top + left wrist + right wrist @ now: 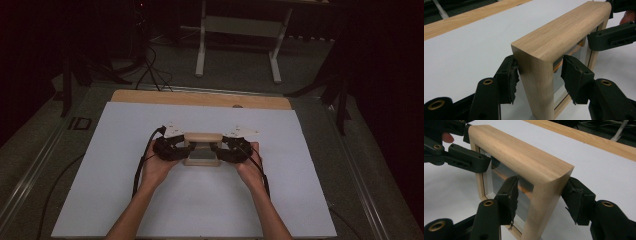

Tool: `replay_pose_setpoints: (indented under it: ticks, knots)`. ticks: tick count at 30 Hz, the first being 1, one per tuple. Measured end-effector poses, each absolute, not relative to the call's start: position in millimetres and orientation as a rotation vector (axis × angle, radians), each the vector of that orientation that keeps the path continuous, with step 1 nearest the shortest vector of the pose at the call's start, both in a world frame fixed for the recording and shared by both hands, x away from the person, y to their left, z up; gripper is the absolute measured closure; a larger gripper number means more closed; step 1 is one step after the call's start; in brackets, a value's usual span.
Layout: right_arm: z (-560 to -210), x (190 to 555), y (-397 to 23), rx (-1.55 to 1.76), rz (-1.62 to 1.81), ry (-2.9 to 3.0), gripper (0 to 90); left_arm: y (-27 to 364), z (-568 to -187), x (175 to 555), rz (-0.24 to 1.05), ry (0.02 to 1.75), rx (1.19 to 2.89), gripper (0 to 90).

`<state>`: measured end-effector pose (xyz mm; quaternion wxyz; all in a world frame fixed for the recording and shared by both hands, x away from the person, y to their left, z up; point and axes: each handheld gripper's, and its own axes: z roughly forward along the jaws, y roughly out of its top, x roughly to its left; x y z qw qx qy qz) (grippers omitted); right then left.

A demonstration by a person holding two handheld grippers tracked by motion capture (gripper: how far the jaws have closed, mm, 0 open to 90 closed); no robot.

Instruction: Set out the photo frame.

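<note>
Light oak picture frame, glass pane inside, rounded top corners; stands upright on edge, mid white counter.

One marking can be made out: the letters "ID", set in light characters on the dark floor mat just beside the left edge of the white surface in the high view. No label, brand, number or sign can be read on anything in the two gripper views.
</note>
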<state>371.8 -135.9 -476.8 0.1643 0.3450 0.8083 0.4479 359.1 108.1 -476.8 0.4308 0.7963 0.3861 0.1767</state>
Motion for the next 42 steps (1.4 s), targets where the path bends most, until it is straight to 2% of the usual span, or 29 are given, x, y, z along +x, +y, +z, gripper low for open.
replay_pose_setpoints:
  ticks: [25, 42]
  knots:
    - [-478.9, 381.4, -135.0, 1.018, 1.272, 2.335, 46.0, 109.3, -480.7, 363.1, 0.429, 0.999, 1.982, 48.6]
    - [-479.6, 379.4, -135.7, 1.014, 1.255, 2.356, 42.4, 109.9, -483.3, 366.0, 0.404, 0.976, 1.982, 46.8]
